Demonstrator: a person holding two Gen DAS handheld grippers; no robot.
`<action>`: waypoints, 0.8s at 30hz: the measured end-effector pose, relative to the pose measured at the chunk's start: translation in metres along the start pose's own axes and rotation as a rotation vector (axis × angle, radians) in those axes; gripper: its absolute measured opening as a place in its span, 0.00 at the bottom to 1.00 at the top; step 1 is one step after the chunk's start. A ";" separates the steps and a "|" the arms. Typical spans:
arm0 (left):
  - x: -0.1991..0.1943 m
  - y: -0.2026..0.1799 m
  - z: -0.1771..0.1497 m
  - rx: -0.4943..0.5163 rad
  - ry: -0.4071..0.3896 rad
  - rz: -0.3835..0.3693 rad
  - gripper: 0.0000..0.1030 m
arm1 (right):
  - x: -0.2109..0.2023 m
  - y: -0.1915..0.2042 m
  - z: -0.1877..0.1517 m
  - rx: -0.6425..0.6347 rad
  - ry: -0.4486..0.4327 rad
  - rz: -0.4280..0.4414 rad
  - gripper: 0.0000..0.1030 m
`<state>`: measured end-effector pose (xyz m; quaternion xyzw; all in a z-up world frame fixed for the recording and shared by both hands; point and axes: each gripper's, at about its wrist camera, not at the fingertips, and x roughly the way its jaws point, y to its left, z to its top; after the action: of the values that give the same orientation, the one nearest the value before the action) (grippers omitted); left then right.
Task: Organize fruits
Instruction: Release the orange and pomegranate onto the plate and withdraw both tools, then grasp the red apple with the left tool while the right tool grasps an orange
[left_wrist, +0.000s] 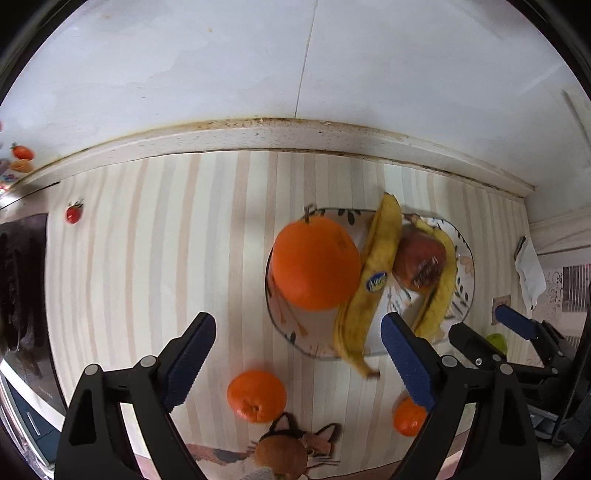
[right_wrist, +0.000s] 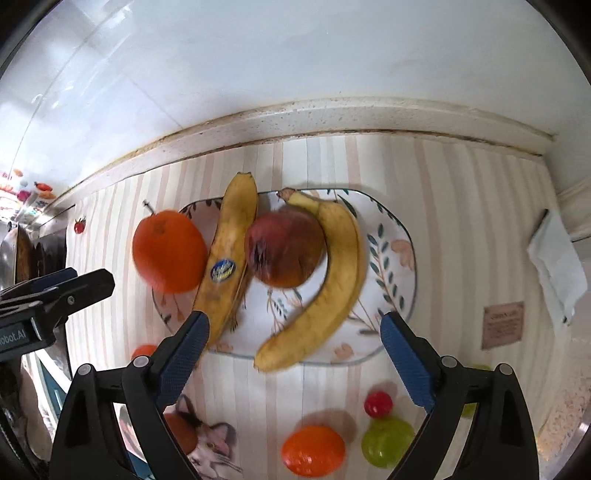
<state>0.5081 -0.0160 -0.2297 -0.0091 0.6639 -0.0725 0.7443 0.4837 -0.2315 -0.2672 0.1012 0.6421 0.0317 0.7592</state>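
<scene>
Left tongs (left_wrist: 299, 354) spread wide, nothing between pads, hanging above striped counter (left_wrist: 147, 258). Right tongs (right_wrist: 291, 356) likewise released, empty, above plate (right_wrist: 391, 229). Plate holds large orange (right_wrist: 170, 253) at 9 o'clock edge, stickered banana (right_wrist: 231, 254) beside it, reddish apple (right_wrist: 284, 253) at centre, second banana (right_wrist: 328, 288) curving from 12 round 3 to 6 o'clock. Off plate at 6 o'clock, in right view: small orange (right_wrist: 314, 450), green fruit (right_wrist: 386, 441), small red fruit (right_wrist: 378, 403). Folded white cloth (right_wrist: 557, 266) at 3 o'clock.
</scene>
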 end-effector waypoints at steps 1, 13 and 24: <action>-0.005 -0.002 -0.007 0.006 -0.009 0.001 0.89 | -0.005 0.000 -0.006 -0.003 -0.005 -0.002 0.93; -0.061 -0.026 -0.066 0.051 -0.141 0.024 0.89 | -0.074 0.013 -0.064 -0.051 -0.127 -0.011 0.93; -0.114 -0.031 -0.111 0.050 -0.268 0.015 0.89 | -0.148 0.015 -0.108 -0.060 -0.289 -0.038 0.93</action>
<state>0.3828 -0.0234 -0.1268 0.0048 0.5566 -0.0816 0.8268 0.3529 -0.2307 -0.1374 0.0697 0.5269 0.0217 0.8468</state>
